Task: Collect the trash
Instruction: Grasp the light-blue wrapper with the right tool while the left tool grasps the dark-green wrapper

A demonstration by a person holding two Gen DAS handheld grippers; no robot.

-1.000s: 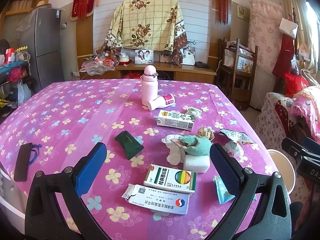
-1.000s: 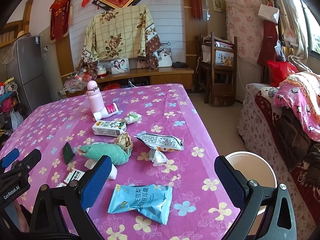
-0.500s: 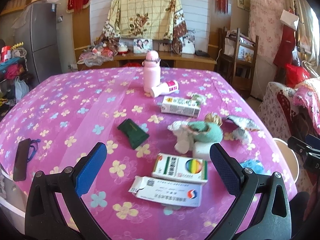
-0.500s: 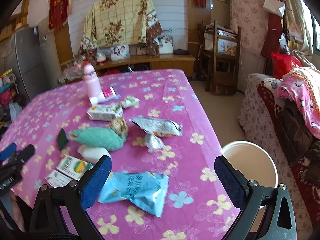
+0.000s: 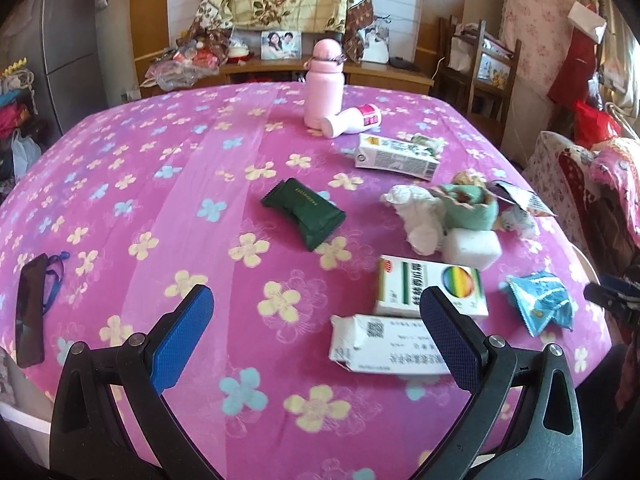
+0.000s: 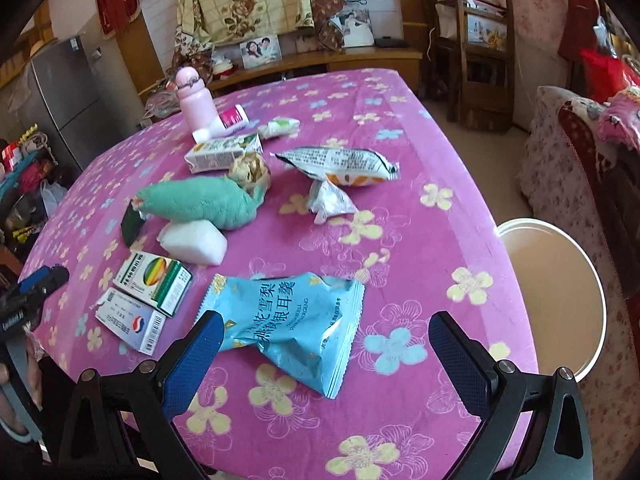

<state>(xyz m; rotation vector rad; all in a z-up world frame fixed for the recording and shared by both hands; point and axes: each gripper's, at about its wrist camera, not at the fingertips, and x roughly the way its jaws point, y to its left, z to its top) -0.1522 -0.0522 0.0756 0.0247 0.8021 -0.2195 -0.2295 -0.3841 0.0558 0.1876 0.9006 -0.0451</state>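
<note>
Trash lies on a table with a pink flowered cloth [image 5: 160, 184]. My left gripper [image 5: 316, 320] is open and empty, low over the near edge, with a white medicine box [image 5: 384, 344] by its right finger and a rainbow-marked box [image 5: 428, 284] beyond. A dark green packet [image 5: 304, 212] lies further out. My right gripper [image 6: 326, 340] is open and empty, straddling the near end of a light blue snack wrapper [image 6: 292, 320]. A silver snack bag [image 6: 340, 162], crumpled foil [image 6: 330, 202] and a milk carton [image 6: 222, 152] lie beyond. A white bin [image 6: 556, 296] stands beside the table's right edge.
A pink bottle [image 5: 322, 84] stands at the far side with a small white bottle [image 5: 352, 120] lying by it. A green cloth [image 6: 200, 204], a white sponge block [image 6: 194, 242] and crumpled tissue [image 5: 416, 216] sit mid-table. A dark phone [image 5: 30, 304] lies at the left edge. A sofa [image 6: 580, 168] is right.
Both grippers have come down and forward over the table, so the boxes and the blue wrapper sit closer to the fingers. Both stay open.
</note>
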